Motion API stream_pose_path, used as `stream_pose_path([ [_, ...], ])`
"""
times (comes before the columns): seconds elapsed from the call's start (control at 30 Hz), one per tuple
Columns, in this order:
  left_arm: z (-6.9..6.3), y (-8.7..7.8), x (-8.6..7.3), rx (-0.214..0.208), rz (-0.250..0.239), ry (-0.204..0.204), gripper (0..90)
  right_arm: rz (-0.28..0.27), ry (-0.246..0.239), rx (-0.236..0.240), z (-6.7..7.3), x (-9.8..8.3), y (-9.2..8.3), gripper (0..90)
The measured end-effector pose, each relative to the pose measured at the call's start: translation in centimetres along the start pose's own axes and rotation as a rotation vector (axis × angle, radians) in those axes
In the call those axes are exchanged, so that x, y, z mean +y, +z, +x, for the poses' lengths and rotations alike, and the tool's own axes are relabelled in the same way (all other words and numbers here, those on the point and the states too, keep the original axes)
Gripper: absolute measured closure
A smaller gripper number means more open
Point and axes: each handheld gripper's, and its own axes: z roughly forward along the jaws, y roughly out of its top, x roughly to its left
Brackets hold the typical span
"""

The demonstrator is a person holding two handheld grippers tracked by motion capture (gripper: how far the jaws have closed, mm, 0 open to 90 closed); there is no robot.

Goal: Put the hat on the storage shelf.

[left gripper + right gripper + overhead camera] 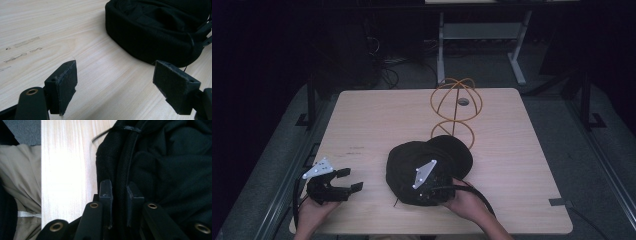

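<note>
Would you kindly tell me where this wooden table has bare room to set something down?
The light wooden table is bare across its far left, between the orange wire stand and the left edge, and along its right side beyond the black fabric cap. The near middle is crowded: the right gripper clamps the cap's rim, and the open left gripper sits near-left.

object: your black cap (412, 162), soft fabric with a thick corded rim | pose: upside down, opening up, brim pointing toward the table's far edge | place: on the wooden table (522, 165), mid-width, close to your near edge | state: crumpled inside
</note>
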Motion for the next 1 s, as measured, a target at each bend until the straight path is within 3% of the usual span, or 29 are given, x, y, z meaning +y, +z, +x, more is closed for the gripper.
stream_pose_path([
  [0.27,-0.2,0.2,0.1,-0.016,-0.007,0.004,19.0,-0.069,0.027,0.020,-0.3,0.2,-1.7,77.6],
  [0.5,-1.3,0.6,0.7,-0.039,-0.018,0.047,19.6,-0.149,0.058,0.039,-1.2,0.7,-4.5,77.2],
  [0.67,-2.1,1.0,1.2,-0.071,-0.045,0.052,19.6,-0.183,0.089,0.032,-1.8,0.9,-6.4,77.3],
  [0.8,-3.1,1.5,2.0,-0.099,-0.064,0.079,19.7,-0.213,0.114,0.037,-2.0,1.1,-7.6,77.3],
  [0.83,-3.8,2.0,2.6,-0.129,-0.080,0.089,19.6,-0.222,0.118,0.029,-2.2,1.2,-8.3,77.3],
  [1.0,-5.5,3.0,3.9,-0.154,-0.094,0.128,19.6,-0.236,0.117,0.007,-2.2,1.5,-9.4,77.3],
])
